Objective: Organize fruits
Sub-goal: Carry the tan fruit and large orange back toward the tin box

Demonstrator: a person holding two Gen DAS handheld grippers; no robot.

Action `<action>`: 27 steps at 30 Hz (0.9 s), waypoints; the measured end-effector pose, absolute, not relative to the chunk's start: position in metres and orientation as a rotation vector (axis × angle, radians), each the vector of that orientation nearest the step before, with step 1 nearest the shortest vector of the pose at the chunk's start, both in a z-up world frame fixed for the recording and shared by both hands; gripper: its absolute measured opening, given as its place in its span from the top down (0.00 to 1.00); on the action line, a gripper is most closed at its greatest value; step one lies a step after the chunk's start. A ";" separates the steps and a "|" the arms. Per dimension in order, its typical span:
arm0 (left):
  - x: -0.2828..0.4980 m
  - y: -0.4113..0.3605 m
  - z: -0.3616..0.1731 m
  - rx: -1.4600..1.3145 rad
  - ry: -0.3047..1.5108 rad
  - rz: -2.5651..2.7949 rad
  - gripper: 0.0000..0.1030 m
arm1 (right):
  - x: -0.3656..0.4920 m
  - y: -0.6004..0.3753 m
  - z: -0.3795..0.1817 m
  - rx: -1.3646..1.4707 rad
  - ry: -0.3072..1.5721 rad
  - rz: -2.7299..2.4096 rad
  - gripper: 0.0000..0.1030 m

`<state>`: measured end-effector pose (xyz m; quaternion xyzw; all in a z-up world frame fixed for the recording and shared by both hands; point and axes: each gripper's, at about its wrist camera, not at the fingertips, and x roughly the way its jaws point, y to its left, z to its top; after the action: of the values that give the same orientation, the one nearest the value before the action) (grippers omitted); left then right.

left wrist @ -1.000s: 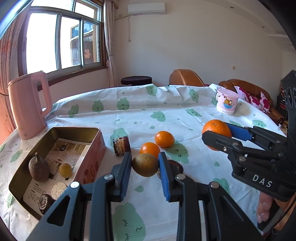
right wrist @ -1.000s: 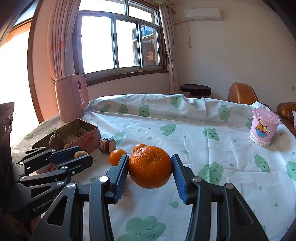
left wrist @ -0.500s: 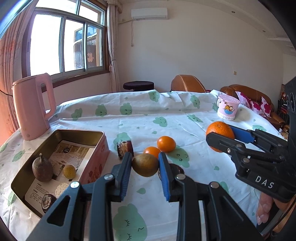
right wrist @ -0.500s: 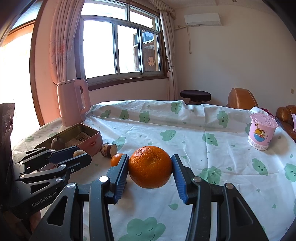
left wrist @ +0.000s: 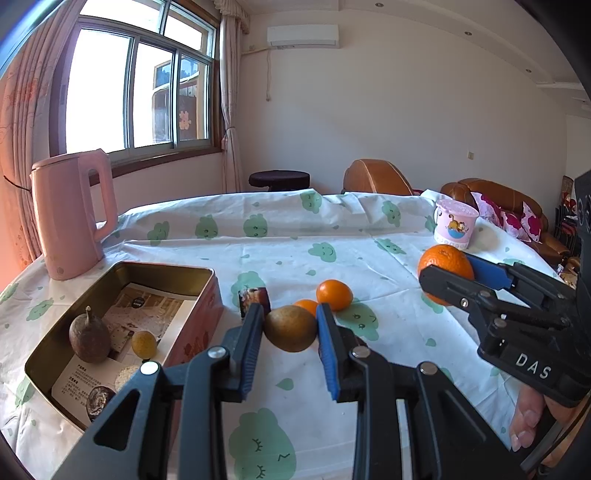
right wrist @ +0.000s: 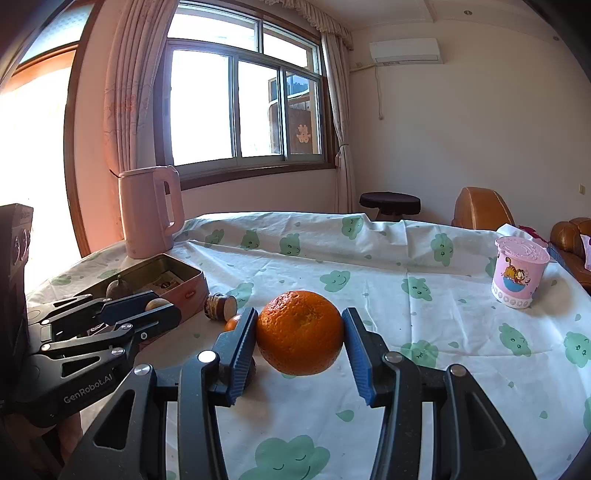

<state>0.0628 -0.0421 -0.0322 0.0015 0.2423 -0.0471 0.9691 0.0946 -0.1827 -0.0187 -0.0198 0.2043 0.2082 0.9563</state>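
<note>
Fruit stays aloft: the left gripper [left wrist: 290, 328] remains clamped on a brown fruit [left wrist: 290, 328], the right gripper [right wrist: 300, 332] on an orange [right wrist: 300, 332], both unmoved beside the tin [left wrist: 168, 266], neither yet delivered.

A pink kettle [left wrist: 70, 218] is standing at the left of the frame on the cloud-print tablecloth [left wrist: 280, 240]. A pink cartoon cup [left wrist: 455, 223] is sitting at the right. 1 dark stool [left wrist: 279, 180] and a brown sofa [left wrist: 495, 206] are showing behind, with an air conditioner [left wrist: 302, 36] hanging top centre.
</note>
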 end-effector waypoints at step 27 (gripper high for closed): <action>0.049 -0.034 -0.024 0.015 0.396 -0.061 0.70 | 0.076 -0.181 -0.013 -0.063 0.317 0.397 0.52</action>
<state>0.0485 -0.0343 -0.0242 0.0075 0.1966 -0.0305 0.9800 0.0763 -0.1815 -0.0131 -0.0312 0.1570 0.1965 0.9674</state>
